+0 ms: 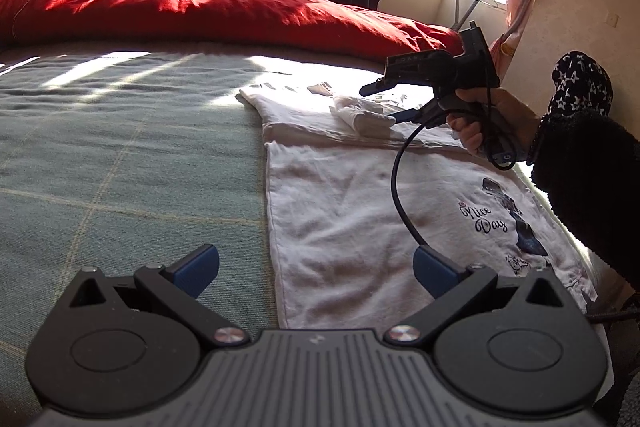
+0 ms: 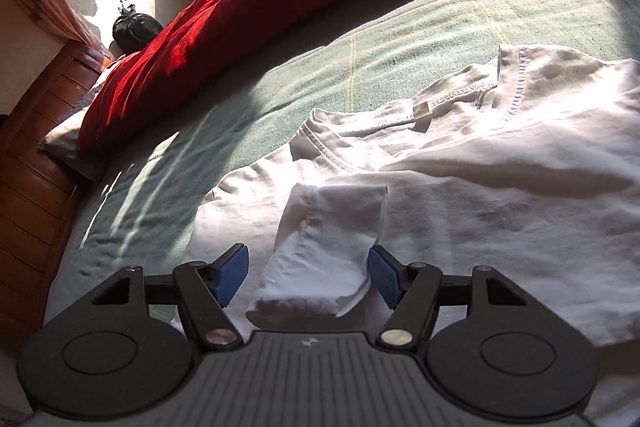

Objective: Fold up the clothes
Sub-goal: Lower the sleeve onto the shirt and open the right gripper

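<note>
Where the green blanket (image 1: 120,155) lies bare left of it, white T-shirt (image 1: 352,227) lies flat at the bed's right side, straight left edge, red duvet (image 1: 200,7) beyond. Folded sleeve (image 2: 320,247) sits between right gripper (image 2: 308,273) pads, jaws apart, untouched. Left gripper (image 1: 316,267) gapes over the shirt's left edge.

A white T-shirt (image 1: 360,219) lies flat on the bed's green checked blanket (image 1: 120,155), near its edge and well apart from the red duvet (image 1: 200,11). Its front shows a dark figure print with "Nice Day" lettering. One short sleeve (image 2: 332,247) is folded inward over the chest, just below the collar (image 2: 340,131).
</note>
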A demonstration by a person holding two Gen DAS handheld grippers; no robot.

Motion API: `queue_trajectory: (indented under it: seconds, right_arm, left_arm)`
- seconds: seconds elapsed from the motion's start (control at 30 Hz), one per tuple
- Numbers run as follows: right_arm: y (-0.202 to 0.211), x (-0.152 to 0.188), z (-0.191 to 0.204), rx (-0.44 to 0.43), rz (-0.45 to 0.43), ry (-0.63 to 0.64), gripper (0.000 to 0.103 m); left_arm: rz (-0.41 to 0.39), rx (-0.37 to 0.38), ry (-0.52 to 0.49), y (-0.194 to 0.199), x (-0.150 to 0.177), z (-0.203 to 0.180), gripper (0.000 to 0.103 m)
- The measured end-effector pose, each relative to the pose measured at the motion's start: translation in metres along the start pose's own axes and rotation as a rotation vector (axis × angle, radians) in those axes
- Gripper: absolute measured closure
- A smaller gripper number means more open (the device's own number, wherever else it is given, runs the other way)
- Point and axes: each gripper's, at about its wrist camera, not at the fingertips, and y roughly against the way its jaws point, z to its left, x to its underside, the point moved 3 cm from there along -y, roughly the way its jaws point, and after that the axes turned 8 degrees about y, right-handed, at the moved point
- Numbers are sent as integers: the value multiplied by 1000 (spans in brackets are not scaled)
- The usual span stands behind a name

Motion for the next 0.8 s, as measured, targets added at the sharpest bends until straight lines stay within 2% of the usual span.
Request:
queue_trajectory:
  seconds: [0.07, 0.27, 0.3, 0.37, 0.43, 0.53, 0.67, 0.8]
  right_arm:
    - [-8, 1, 11, -18, -4, 18, 25]
    - [-19, -4, 63, -247, 19, 74, 25]
    - [-16, -5, 69, -249, 11, 97, 25]
    - [-11, -6, 80, -246, -8, 141, 25]
    - [-3, -10, 76, -196, -27, 162, 25]
    - [3, -12, 46, -101, -31, 104, 25]
    - [10, -9, 3, 1, -40, 22, 25]
    - [0, -3, -9, 21, -24, -15, 25]
  left_arm:
    - [1, -3, 3, 0, 0, 1, 1]
    - [3, -10, 11, -1, 0, 4, 1]
    - [3, -11, 12, -2, 0, 4, 1]
    - [4, -11, 14, -2, 0, 5, 1]
    - [3, -2, 14, -1, 0, 5, 1]
    - [4, 22, 12, 0, 1, 4, 1]
    - [22, 155, 2, 0, 2, -9, 1]
    - [8, 246, -22, 6, -1, -25, 1]
